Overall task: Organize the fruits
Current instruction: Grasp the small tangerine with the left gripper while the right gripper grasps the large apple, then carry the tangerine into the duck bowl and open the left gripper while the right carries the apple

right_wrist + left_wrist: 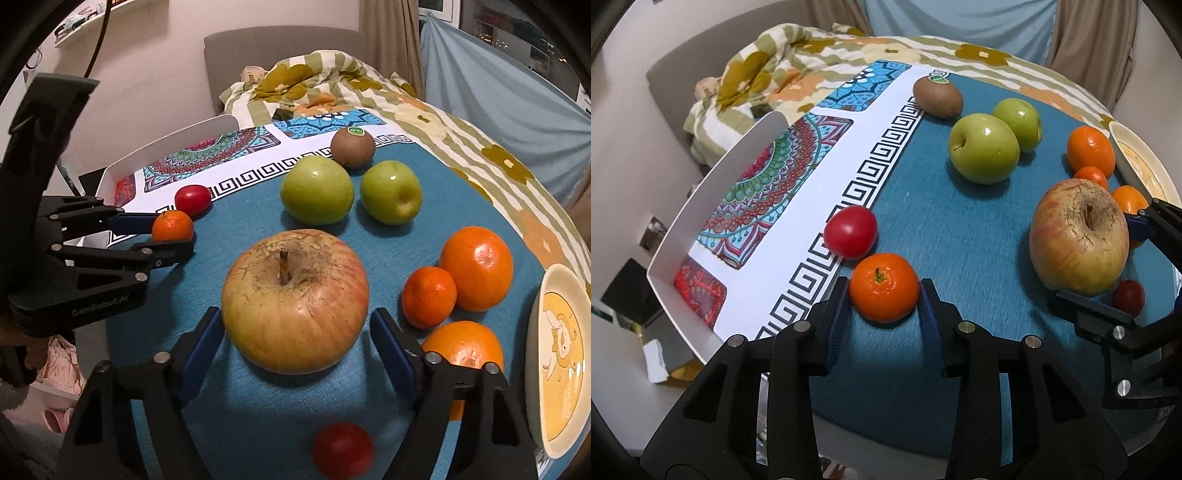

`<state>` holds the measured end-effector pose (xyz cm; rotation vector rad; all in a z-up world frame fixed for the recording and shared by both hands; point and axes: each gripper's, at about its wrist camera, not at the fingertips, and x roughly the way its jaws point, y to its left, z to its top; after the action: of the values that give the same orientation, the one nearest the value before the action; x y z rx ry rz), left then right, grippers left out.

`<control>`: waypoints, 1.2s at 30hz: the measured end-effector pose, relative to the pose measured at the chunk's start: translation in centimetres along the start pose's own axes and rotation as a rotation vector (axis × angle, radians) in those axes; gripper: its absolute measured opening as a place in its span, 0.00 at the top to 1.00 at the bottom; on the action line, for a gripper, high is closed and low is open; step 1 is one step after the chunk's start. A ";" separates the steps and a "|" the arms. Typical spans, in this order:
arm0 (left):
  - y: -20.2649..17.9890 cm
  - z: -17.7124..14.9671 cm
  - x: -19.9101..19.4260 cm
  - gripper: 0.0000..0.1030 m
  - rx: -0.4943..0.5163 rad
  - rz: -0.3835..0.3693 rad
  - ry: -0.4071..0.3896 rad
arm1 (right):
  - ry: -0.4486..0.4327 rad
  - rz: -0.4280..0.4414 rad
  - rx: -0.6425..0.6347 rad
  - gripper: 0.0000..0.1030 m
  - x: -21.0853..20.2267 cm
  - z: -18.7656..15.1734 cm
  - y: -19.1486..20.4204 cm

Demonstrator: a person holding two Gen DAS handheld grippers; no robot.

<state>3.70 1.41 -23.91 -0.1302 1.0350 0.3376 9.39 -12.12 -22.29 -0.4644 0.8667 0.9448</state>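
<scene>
Right wrist view: big apple (pixel 294 301) mid-mat (pixel 406 243), dead centre between right gripper (pixel 297 334) jaws, stem up; pads flank its widest sides, not yet touching, so unclenched. Nearest hand for it is the right. Left gripper (pixel 882 299), by the mat's tray-side edge, is clamped on mandarin (pixel 884 287), stem up, tomato (pixel 850 231) just beyond.

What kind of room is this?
Probably a bedroom: a rumpled flowered blanket lies on a bed with a grey headboard, and curtains hang behind. The fruit sits on a teal cloth.
</scene>
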 end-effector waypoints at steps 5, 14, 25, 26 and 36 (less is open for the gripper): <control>0.4 -0.3 -0.6 0.59 -0.012 0.004 -0.002 | -0.004 -0.002 -0.008 0.32 -0.1 0.1 0.2; 0.8 0.2 -3.3 0.59 -0.032 0.014 -0.040 | -0.034 -0.005 0.038 0.33 -1.2 0.1 0.1; -1.4 3.2 -8.3 0.59 -0.004 0.001 -0.117 | -0.127 -0.033 0.113 0.33 -7.3 0.9 -1.9; -1.8 3.6 -8.6 0.59 0.003 -0.003 -0.125 | -0.138 -0.041 0.127 0.33 -8.0 0.9 -2.4; -9.0 10.2 -9.9 0.59 0.176 -0.153 -0.210 | -0.186 -0.221 0.321 0.33 -13.4 -0.3 -9.0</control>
<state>10.44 -6.50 -10.68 -0.0151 0.8370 0.1171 12.90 -23.80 -11.77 -0.1874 0.7627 0.6203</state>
